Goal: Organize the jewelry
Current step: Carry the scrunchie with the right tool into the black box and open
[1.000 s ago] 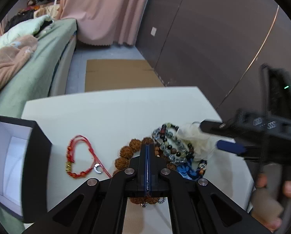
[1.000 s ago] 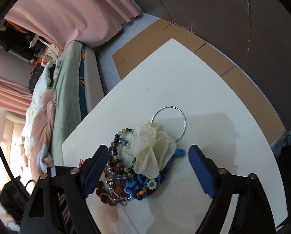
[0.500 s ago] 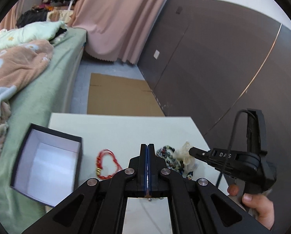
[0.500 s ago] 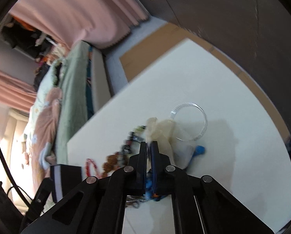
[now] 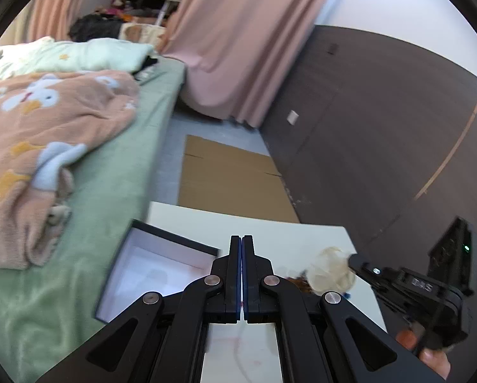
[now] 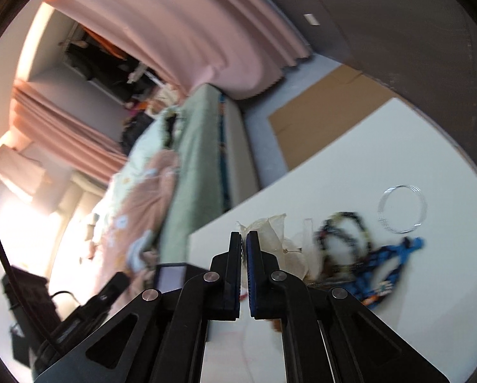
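Note:
My right gripper (image 6: 244, 234) is shut on a cream gauze pouch (image 6: 272, 228). In the left wrist view the pouch (image 5: 331, 274) hangs from the right gripper (image 5: 353, 260) above the white table (image 5: 270, 229). My left gripper (image 5: 241, 237) is shut. A thin pale strand shows under its jaws, and I cannot tell whether it is held. An open black box (image 5: 174, 239) with a white inside sits at the table's left end. On the table lie a dark beaded bracelet (image 6: 343, 239), a blue beaded piece (image 6: 388, 265) and a silver wire bangle (image 6: 401, 209).
A bed with a green sheet (image 5: 117, 172) and a peach blanket (image 5: 46, 134) runs along the table's left side. Flat cardboard (image 5: 225, 182) lies on the floor beyond the table. A dark panelled wall (image 5: 366, 146) stands to the right. A hand (image 5: 430, 357) holds the right gripper.
The right gripper went from open around the pouch to shut on it and lifted it off the pile. Both grippers rose, and the left view swung from the jewelry pile towards the box and bed.

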A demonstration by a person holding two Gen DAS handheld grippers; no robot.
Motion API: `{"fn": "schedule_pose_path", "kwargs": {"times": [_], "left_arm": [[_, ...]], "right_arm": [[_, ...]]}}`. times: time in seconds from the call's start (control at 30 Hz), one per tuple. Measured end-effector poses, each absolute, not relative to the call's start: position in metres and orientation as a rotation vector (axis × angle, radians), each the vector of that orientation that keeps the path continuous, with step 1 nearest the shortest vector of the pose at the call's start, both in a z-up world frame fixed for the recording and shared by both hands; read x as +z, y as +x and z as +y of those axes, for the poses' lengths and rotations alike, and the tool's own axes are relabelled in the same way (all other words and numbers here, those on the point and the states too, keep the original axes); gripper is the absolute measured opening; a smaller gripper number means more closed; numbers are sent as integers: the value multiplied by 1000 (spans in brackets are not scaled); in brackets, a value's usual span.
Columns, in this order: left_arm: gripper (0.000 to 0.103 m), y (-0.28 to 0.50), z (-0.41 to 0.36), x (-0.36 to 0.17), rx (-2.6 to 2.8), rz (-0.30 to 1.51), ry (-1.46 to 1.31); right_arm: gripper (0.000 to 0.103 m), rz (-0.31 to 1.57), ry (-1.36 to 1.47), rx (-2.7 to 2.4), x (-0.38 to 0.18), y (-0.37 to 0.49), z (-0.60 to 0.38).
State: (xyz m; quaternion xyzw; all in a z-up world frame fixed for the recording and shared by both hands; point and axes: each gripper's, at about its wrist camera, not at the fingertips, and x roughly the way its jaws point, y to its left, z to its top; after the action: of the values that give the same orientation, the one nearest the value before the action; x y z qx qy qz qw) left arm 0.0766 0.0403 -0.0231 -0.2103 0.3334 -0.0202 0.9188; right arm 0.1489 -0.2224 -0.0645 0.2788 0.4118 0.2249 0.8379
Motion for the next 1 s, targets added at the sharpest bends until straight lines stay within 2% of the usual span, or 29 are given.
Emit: {"fn": "schedule_pose_path", "kwargs": {"times": [0.2, 0.27, 0.3, 0.33, 0.4, 0.7, 0.87, 0.93, 1.0], "left_arm": [[0, 76, 67, -29, 3, 715, -527], [7, 76, 76, -34, 15, 740, -575], [23, 76, 82, -36, 29, 751, -598], [52, 75, 85, -38, 38, 752, -614], [86, 70, 94, -38, 52, 726, -650], [88, 56, 115, -33, 110, 677, -726], [88, 52, 119, -31, 138, 665, -732], [88, 53, 119, -31, 139, 666, -736], [88, 54, 118, -32, 138, 670, -735]], "right_arm": [[5, 862, 625, 596, -63, 140, -192], [5, 863, 627, 626, -63, 137, -180], [5, 865, 627, 642, -63, 135, -174], [5, 865, 628, 659, -63, 133, -170], [5, 867, 628, 697, -63, 130, -159], [5, 846, 614, 847, -59, 118, -120], [6, 897, 613, 942, -69, 116, -84], [17, 968, 605, 951, -81, 121, -72], [45, 1021, 619, 916, -91, 126, -72]]}}
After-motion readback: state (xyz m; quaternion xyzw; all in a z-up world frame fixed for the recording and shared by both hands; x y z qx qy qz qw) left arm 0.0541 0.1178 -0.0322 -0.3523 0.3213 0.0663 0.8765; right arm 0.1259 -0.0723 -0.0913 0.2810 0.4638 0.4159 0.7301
